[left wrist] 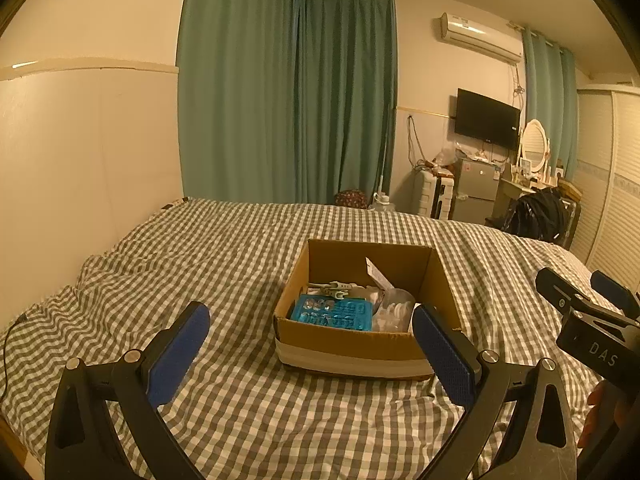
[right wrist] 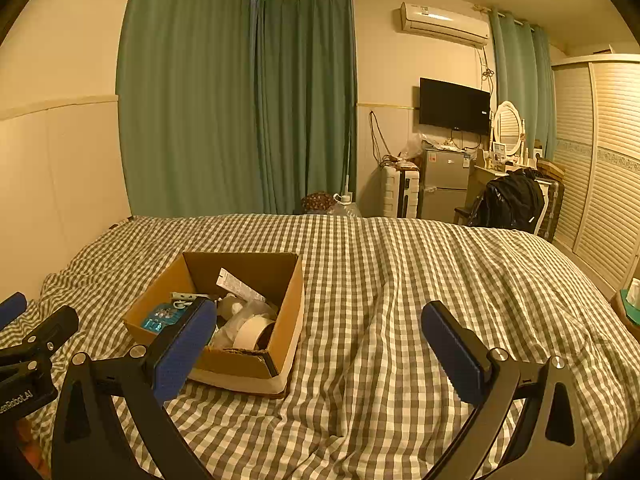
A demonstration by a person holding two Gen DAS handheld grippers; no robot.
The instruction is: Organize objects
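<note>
Your left gripper point(left wrist: 310, 354) fills the bottom of its own view, blue pads spread wide with nothing between them. Your right gripper point(right wrist: 320, 352) is just as wide apart and just as empty.

Ahead of the left tool, almost centred between its fingers and a little to the right, sits the cardboard box point(left wrist: 356, 342) on the checked bedspread point(left wrist: 200, 252). From the right tool the same box lies forward and to the left, its near corner half hidden behind that tool's left finger. So the left hand looks the better lined up for reaching in.

Inside the box, the blue packet point(left wrist: 332, 314) lies flat at the near left, its long side running across your left tool's line of reach, roughly parallel to the near wall. A roll of tape point(right wrist: 252, 332) rests in the near right corner, tilted against the wall, beside crumpled clear plastic point(left wrist: 394, 308). Nothing of the task's lies loose on the bedspread in these views, so judge the sorting as nearly done.
</note>
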